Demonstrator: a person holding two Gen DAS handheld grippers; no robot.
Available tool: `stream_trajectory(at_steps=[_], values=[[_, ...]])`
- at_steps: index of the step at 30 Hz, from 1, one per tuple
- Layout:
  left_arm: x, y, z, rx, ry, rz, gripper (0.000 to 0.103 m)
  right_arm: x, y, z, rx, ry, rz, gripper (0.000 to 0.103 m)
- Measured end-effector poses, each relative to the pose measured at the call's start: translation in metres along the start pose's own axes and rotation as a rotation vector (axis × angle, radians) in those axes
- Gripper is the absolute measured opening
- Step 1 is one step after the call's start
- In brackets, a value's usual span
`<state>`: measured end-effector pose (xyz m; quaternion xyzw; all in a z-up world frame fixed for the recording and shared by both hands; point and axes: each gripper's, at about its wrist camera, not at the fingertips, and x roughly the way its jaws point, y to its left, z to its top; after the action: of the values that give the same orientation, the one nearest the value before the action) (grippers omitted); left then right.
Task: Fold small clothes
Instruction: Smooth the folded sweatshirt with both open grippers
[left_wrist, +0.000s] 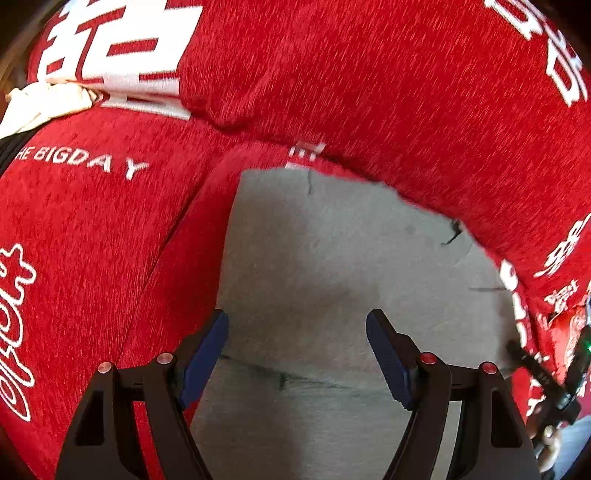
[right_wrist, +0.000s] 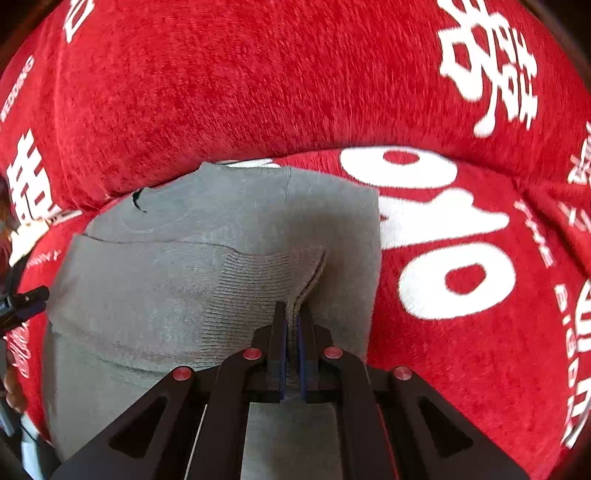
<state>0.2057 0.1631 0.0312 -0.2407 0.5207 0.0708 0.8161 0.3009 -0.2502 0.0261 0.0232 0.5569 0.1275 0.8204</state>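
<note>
- You are pointing your right gripper (right_wrist: 291, 314) steeply downward, its jaws pinching a ribbed fold of the grey garment (right_wrist: 184, 295).
- You are holding your left gripper (left_wrist: 297, 343) spread wide over flat grey fabric, gripping nothing.
- The garment is lying on the red printed blanket (right_wrist: 258, 92).

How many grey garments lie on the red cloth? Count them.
1: the grey garment lies on the red cloth, its ribbed edge pinched in the right hand-held gripper. Others may lie outside view.
</note>
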Motion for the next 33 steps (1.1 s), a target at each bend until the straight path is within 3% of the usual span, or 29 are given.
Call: stream_trajectory(at_steps=[3,6,8,10,12,14,15,17,20,22,23,25,27,29,31,32,33], values=[[-0.004,-0.007,0.009,-0.001,-0.018,-0.019,0.077,-0.008,-0.008,0.003,0.05,-0.007,0.006,0.018],[-0.002,-0.025,0.014,0.026,-0.027,-0.046,0.077,-0.03,-0.007,0.006,0.08,-0.08,-0.044,0.042],[0.01,-0.043,0.012,0.074,-0.008,-0.033,0.077,-0.039,0.006,0.005,0.065,-0.109,-0.014,0.068],[0.029,-0.058,0.006,0.129,0.04,-0.01,0.077,-0.036,0.027,0.006,0.001,-0.093,0.013,0.069],[0.049,-0.064,-0.001,0.16,0.089,0.037,0.077,-0.018,0.059,0.003,-0.087,-0.013,0.037,0.069],[0.051,-0.066,-0.006,0.224,0.051,0.076,0.078,0.0,0.078,-0.003,-0.147,0.048,0.044,0.069],[0.051,-0.065,-0.008,0.258,0.049,0.094,0.078,0.013,0.084,-0.007,-0.184,0.084,0.007,0.069],[0.048,-0.059,-0.013,0.337,0.056,0.155,0.078,0.025,0.077,-0.013,-0.209,0.083,-0.107,0.069],[0.029,-0.036,-0.015,0.319,0.057,0.189,0.078,0.014,0.052,-0.012,-0.113,0.069,-0.104,0.067],[0.01,-0.025,-0.02,0.272,0.021,0.177,0.078,-0.006,0.05,-0.015,-0.092,0.045,-0.121,0.069],[-0.004,-0.02,-0.029,0.228,-0.007,0.13,0.078,-0.017,0.054,-0.02,-0.102,0.019,-0.123,0.069],[-0.01,-0.021,-0.049,0.193,0.009,0.064,0.078,-0.034,0.072,-0.037,-0.147,0.0,-0.056,0.069],[-0.008,-0.032,-0.074,0.238,0.041,0.03,0.078,-0.036,0.1,-0.063,-0.222,0.029,0.005,0.069],[0.0,-0.043,-0.098,0.321,0.067,0.044,0.078,-0.027,0.121,-0.086,-0.294,0.069,0.014,0.069],[0.004,-0.048,-0.112,0.38,0.032,0.1,0.079,-0.015,0.13,-0.104,-0.336,0.112,-0.011,0.069],[0.001,-0.048,-0.121,0.417,0.0,0.122,0.082,-0.013,0.132,-0.114,-0.367,0.107,-0.036,0.072],[0.001,-0.048,-0.124,0.425,0.001,0.133,0.093,-0.018,0.133,-0.121,-0.408,0.052,-0.057,0.076]])
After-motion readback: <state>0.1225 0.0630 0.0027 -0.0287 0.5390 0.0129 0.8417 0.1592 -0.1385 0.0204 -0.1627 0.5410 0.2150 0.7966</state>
